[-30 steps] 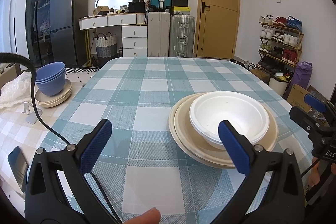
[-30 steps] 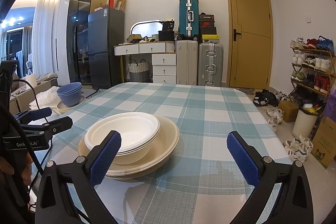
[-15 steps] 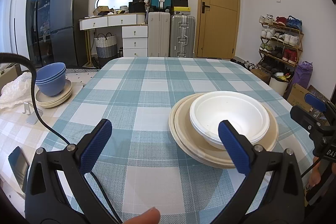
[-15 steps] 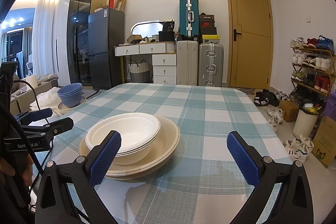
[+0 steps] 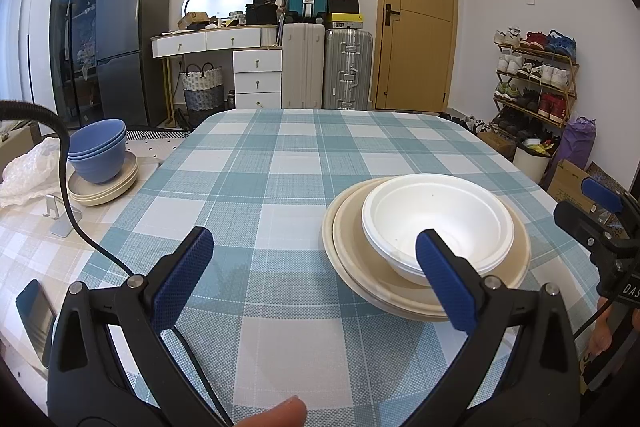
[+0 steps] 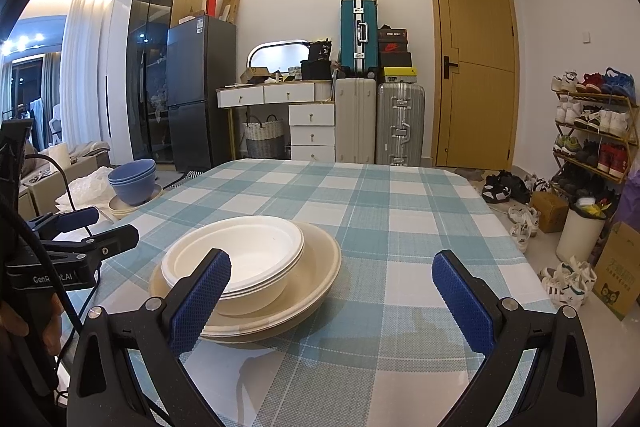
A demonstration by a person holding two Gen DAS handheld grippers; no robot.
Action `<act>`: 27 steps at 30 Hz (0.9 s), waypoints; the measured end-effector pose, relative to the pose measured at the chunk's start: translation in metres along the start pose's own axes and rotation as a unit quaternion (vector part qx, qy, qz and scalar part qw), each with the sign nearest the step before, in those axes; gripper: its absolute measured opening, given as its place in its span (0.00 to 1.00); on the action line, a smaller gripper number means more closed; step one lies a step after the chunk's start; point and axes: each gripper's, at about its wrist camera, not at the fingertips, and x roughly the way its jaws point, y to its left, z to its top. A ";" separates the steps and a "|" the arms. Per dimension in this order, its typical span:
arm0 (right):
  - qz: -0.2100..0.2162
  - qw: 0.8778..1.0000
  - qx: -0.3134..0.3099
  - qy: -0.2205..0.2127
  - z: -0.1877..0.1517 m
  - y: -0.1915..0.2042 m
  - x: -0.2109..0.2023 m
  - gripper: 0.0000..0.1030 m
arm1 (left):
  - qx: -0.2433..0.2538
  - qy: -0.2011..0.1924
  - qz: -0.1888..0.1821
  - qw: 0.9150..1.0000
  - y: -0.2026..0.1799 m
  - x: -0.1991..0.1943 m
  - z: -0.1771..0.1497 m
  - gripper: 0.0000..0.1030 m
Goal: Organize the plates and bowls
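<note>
Bowls and plates sit in two groups: at far left, blue bowls nested on cream plates on a side surface beside the table; toward your right, white bowls nested on stacked beige plates on the checked cloth. Your left gripper hangs with fingers spread, holding nothing, the right finger overlapping the white bowl's rim in view. Your right gripper is likewise spread and empty. Risk: pinching one thin rim may lift only the top bowl or tip the stack. Left view shows a fingertip at the bottom edge; right view alone shows the white bowls' layered rims side-on.
</note>
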 end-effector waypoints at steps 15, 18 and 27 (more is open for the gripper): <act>-0.003 1.000 -0.001 -0.002 0.000 -0.002 -0.002 1.00 | 0.001 0.000 -0.002 1.000 0.000 -0.001 0.000 0.98; -0.004 1.000 -0.001 -0.002 0.000 -0.002 -0.003 1.00 | 0.001 0.000 -0.001 1.000 0.000 -0.001 0.001 0.98; -0.004 1.000 0.000 0.001 0.000 -0.003 -0.002 1.00 | 0.001 -0.001 0.000 1.000 0.001 -0.002 0.001 0.98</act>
